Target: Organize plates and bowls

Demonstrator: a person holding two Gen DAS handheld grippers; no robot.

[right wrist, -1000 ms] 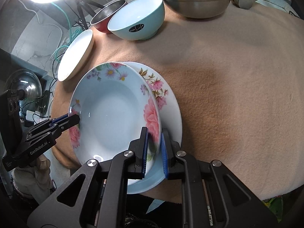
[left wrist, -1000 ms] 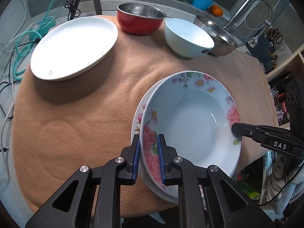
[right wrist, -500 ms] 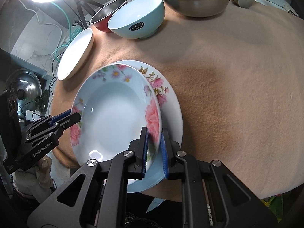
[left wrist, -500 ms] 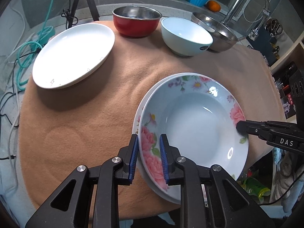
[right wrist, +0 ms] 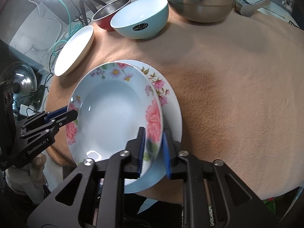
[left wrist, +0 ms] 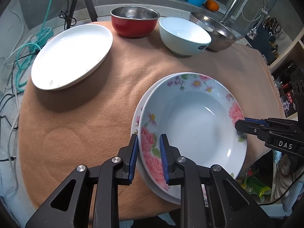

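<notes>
Deep floral plate (left wrist: pixel 191 125) resting on flat floral plate (right wrist: pixel 171 102); left gripper (left wrist: pixel 147 152) and right gripper (right wrist: pixel 153 148) jaws just opening, slack astride opposite rims

Both grippers (left wrist: pixel 147 156) (right wrist: pixel 153 150) are black, with blue pads (left wrist: pixel 162 155), silver screws and white lettering.

Floral deep plate (left wrist: pixel 191 125) atop flatter floral plate (left wrist: pixel 137 116), rim between parted jaws of left hand-held gripper (left wrist: pixel 147 156).
</notes>
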